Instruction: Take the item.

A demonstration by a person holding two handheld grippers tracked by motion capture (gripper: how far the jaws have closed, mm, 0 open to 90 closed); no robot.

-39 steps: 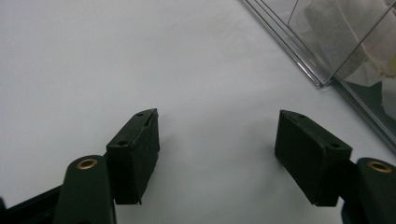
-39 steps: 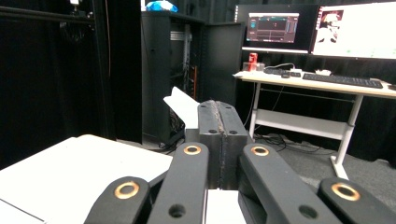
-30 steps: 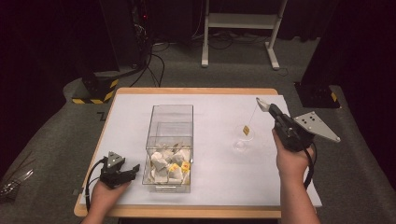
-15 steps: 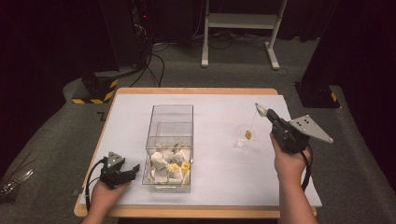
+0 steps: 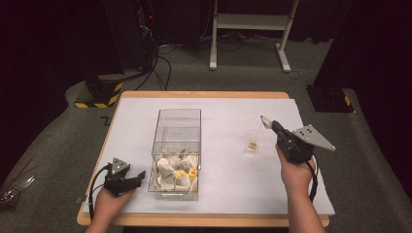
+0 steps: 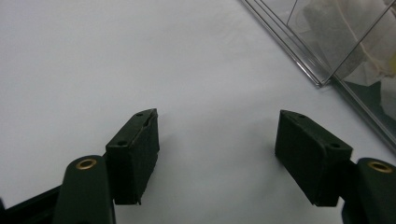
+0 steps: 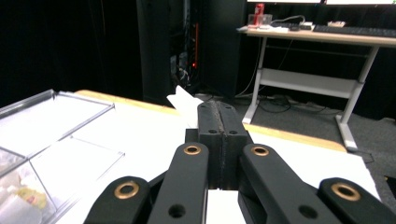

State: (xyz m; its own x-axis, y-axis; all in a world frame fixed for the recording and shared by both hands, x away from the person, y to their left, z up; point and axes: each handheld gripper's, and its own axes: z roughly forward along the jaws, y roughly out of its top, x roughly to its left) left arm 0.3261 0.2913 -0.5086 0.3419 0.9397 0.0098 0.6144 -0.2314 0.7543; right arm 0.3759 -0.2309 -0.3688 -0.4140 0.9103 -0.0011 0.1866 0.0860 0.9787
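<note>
Right gripper (image 5: 266, 121) raised over the white table (image 5: 228, 111), jaws clamped on a white paper tea-bag tag (image 7: 183, 103); below and just left of its tip, small clear plastic cup (image 5: 253, 143) with a yellow-marked tea bag inside. Well apart to the left, clear rectangular plastic box (image 5: 177, 127) of tea bags (image 5: 175, 170). Left gripper (image 5: 138, 175) resting low, jaws wide, empty, just beside that box's wall (image 6: 299, 51). Bare tabletop between cup and box.

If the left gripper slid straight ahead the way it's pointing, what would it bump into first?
Probably the clear plastic box of tea bags. The left gripper rests on the white table cover, jaws open, pointing toward the box's near end; depth is hard to judge.
</note>
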